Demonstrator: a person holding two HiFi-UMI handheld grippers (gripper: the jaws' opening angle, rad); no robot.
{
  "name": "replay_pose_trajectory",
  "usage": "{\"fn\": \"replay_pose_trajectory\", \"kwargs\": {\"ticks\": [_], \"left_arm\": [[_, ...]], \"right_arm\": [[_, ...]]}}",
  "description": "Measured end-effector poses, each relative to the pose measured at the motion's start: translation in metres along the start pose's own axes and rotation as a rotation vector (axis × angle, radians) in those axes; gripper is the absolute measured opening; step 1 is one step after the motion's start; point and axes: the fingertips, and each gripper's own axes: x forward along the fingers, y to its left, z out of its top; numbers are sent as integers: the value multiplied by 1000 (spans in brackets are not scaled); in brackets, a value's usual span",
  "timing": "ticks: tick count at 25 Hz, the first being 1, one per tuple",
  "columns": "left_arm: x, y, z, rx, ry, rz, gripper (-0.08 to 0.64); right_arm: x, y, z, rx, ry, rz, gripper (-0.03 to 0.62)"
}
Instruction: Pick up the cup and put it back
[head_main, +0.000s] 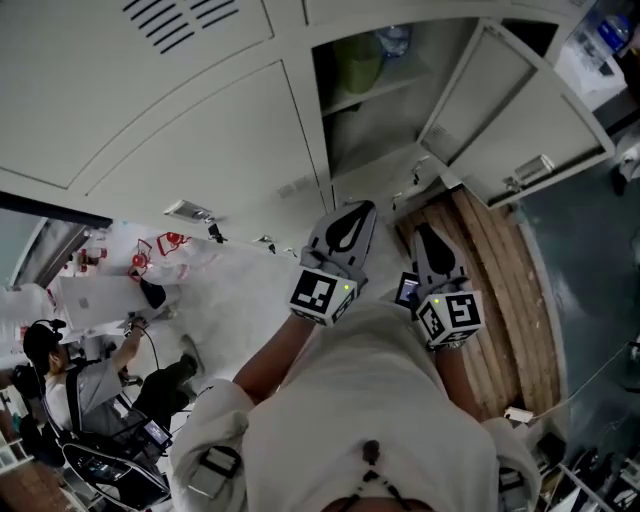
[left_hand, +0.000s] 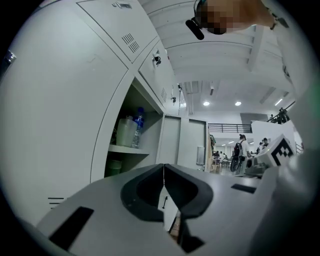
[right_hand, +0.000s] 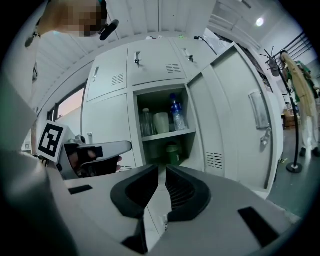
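Note:
The open locker compartment (right_hand: 162, 127) holds a pale cup (right_hand: 161, 122) on its shelf, between a clear glass (right_hand: 146, 123) and a water bottle (right_hand: 176, 114). A green cup (right_hand: 173, 154) stands on the level below. In the left gripper view the pale cup (left_hand: 126, 132) and the bottle (left_hand: 138, 127) show at the left. Both grippers are held level, short of the locker and apart from everything in it. My left gripper (left_hand: 163, 167) is shut and empty. My right gripper (right_hand: 162, 169) is shut with nothing between its jaws. In the head view the left gripper (head_main: 345, 225) and the right gripper (head_main: 430, 240) sit side by side.
The locker door (right_hand: 235, 115) stands swung open to the right. Closed locker doors (right_hand: 107, 120) fill the left. A coat stand (right_hand: 295, 100) is at the far right. A seated person (head_main: 90, 390) is off to the left, and a wooden floor strip (head_main: 500, 290) runs under the right gripper.

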Motion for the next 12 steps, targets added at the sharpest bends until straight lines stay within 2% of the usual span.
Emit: {"fn": "replay_pose_trajectory", "kwargs": {"ticks": [4,9,12], "left_arm": [[3,16,10,-3,-27,45,9],[10,34,17,19,-34,119,9],[12,42,26,38,-61,195,9]], "right_arm": [[27,0,5,-20,5,49,50],[69,1,22,-35,-1,165,187],[95,-3,40,-77,-21,234,267]]}}
